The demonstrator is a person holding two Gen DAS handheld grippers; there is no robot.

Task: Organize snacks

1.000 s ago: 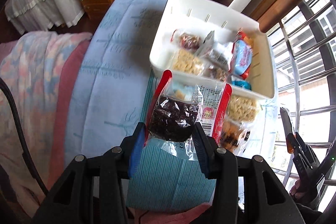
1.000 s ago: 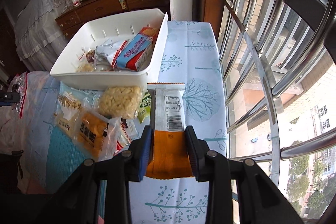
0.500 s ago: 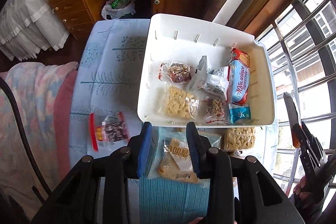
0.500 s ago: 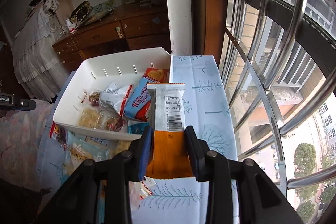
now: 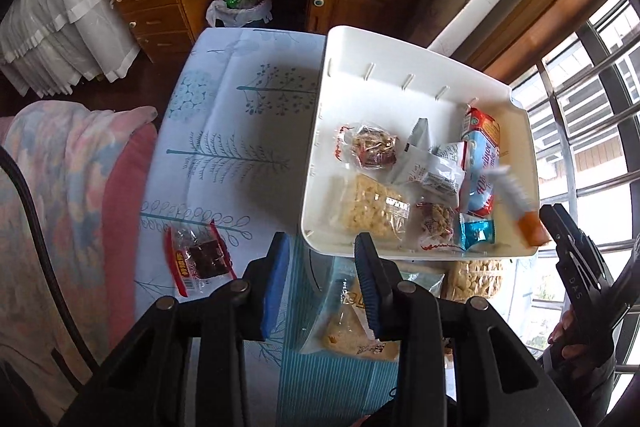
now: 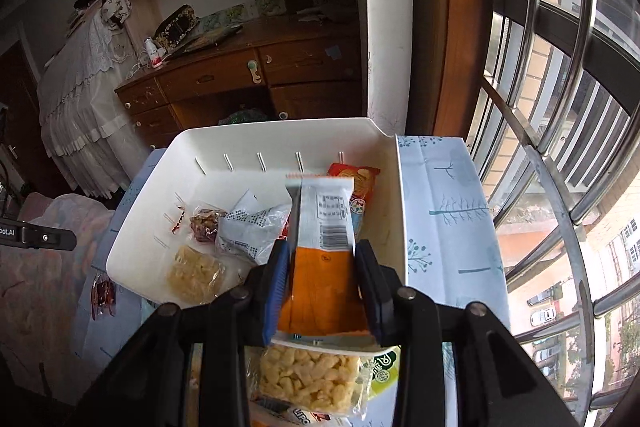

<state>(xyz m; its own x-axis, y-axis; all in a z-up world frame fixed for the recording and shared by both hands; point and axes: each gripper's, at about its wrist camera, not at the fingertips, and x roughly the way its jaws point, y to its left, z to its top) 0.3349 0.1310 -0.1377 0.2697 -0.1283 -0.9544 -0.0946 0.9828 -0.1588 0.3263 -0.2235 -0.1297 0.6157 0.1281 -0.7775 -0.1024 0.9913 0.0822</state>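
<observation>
The right claw [image 6: 322, 275] grips an orange-and-white foil snack packet [image 6: 324, 247] between its blue-padded fingers [image 6: 276, 279], holding it above the near right corner of a white rectangular plastic bin [image 6: 248, 151]. Ahead of that claw and to its left, inside the bin, lie a silver-white wrapped snack [image 6: 250, 227], a clear-wrapped puffed rice cake [image 6: 194, 273], a dark nut bar in clear wrap [image 6: 204, 225] and a red-and-blue biscuit pack [image 6: 360, 183]. A second clear-wrapped puffed rice bar [image 6: 308, 379] rests on the tree-print tablecloth [image 6: 444, 211] just beneath the right claw. The left claw [image 5: 322, 285] hangs released and empty before the bin's near wall, a clear bag of pale snacks [image 5: 352, 327] on the table under it. To its left lies a red-edged clear packet of dark snacks [image 5: 198, 257], apart from the bin
</observation>
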